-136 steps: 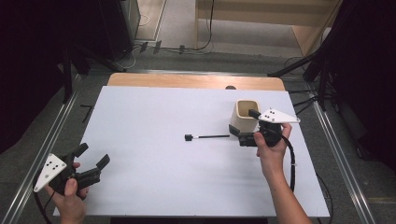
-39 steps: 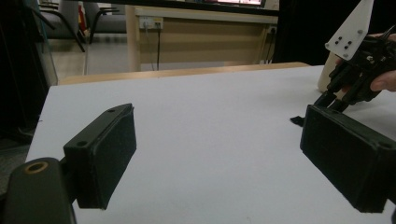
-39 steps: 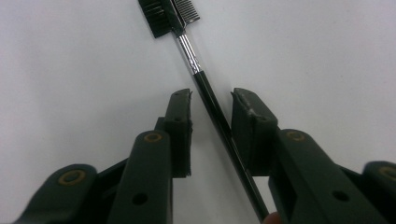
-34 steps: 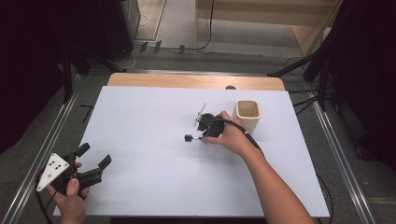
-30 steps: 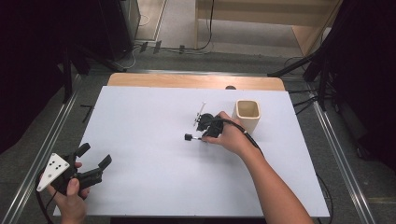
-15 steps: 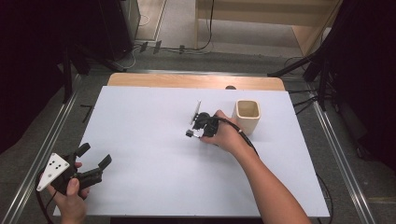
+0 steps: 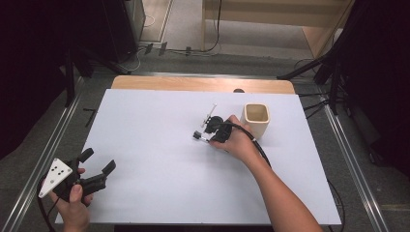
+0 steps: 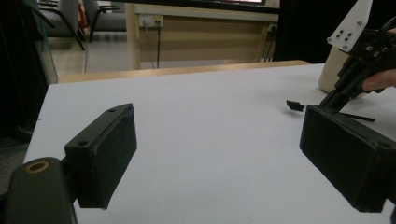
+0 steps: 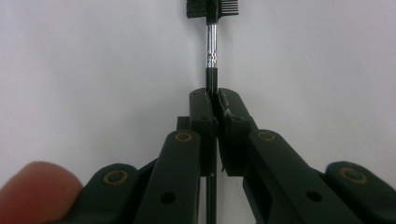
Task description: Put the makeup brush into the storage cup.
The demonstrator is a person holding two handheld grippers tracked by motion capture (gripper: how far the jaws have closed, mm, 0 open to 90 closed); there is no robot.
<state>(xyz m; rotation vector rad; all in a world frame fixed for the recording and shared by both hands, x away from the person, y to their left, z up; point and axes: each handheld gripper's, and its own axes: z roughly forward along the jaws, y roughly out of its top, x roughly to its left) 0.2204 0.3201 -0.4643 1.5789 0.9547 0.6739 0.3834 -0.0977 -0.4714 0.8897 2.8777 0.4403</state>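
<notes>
near the middle of the white table (image 7: 159, 159), just left of the beige cup (image 7: 256, 119), the right gripper (image 9: 215, 105) has its jaws pressed together on the thin black handle of a small brush (image 9: 212, 28), whose comb-like head points away from the jaws and lies low over the table. the grip is narrow and sits on a slim, smooth stem, so the brush could swivel or slide out if it is lifted quickly, and its head might catch the cup's rim if it is carried there tilted. the right hand (image 7: 239, 142) reaches forward with the forearm stretched across the table, wrist angled down. the left gripper (image 7: 94, 174) rests at the near left corner, jaws wide apart and holding nothing.
</notes>
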